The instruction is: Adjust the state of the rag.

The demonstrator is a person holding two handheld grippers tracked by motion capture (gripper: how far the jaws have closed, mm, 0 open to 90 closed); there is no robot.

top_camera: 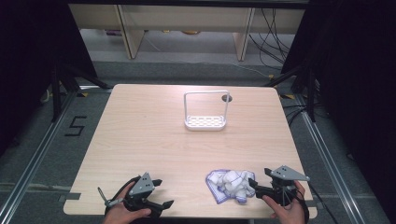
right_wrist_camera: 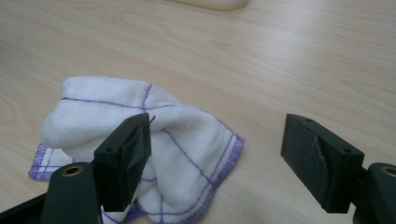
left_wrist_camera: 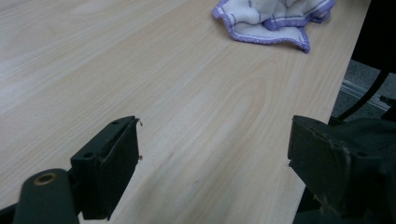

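— Wooden table (top_camera: 154, 135), dark curtains round it. Where's the cloth (top_camera: 231, 185)?

— Crumpled near the front edge, well in front of the rack (top_camera: 206, 111). The right gripper (top_camera: 259, 181) sits just beside the cloth, jaws wide apart, holding nothing.

— And the left gripper (top_camera: 161, 192)?

— Left of the cloth, well apart from it, also wide open and empty.

— So which step?

— The reach, I'd say; no grasp yet. Next the right needs to close on a fold or hem.

— Anything in the way?

— No; the 2 grippers have bare wood between them and the rack.
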